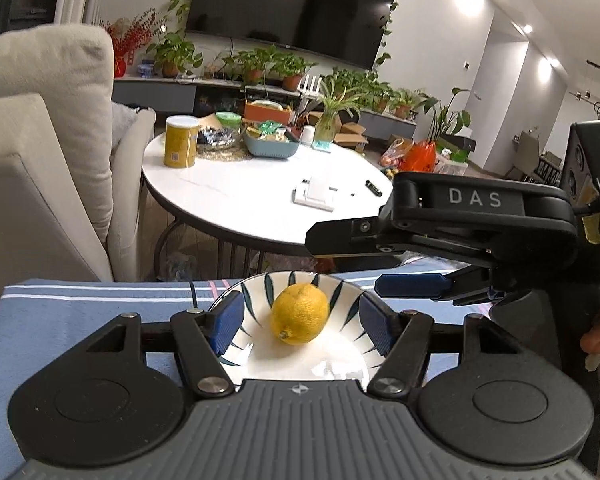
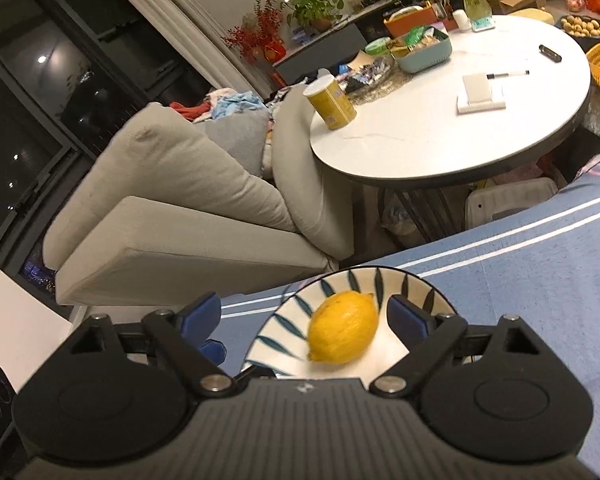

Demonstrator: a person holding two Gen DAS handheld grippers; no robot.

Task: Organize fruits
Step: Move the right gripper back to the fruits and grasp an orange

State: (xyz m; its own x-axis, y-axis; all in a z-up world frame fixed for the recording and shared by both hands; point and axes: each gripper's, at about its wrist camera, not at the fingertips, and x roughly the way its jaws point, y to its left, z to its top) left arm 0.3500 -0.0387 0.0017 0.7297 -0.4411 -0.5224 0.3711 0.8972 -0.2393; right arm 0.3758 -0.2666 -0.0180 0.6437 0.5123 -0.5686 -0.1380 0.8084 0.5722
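Both claws, left claw [image 1: 300, 322] and right claw [image 2: 304, 322], stand open over my bowl [image 1: 340, 360]; lemon [image 1: 300, 314] lies free between the left pads, long axis diagonal.

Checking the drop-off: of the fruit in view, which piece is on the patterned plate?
The single yellow lemon, lying alone on the leaf-patterned plate on the blue cloth. The other fruit sits far off beyond the round white table, in baskets.
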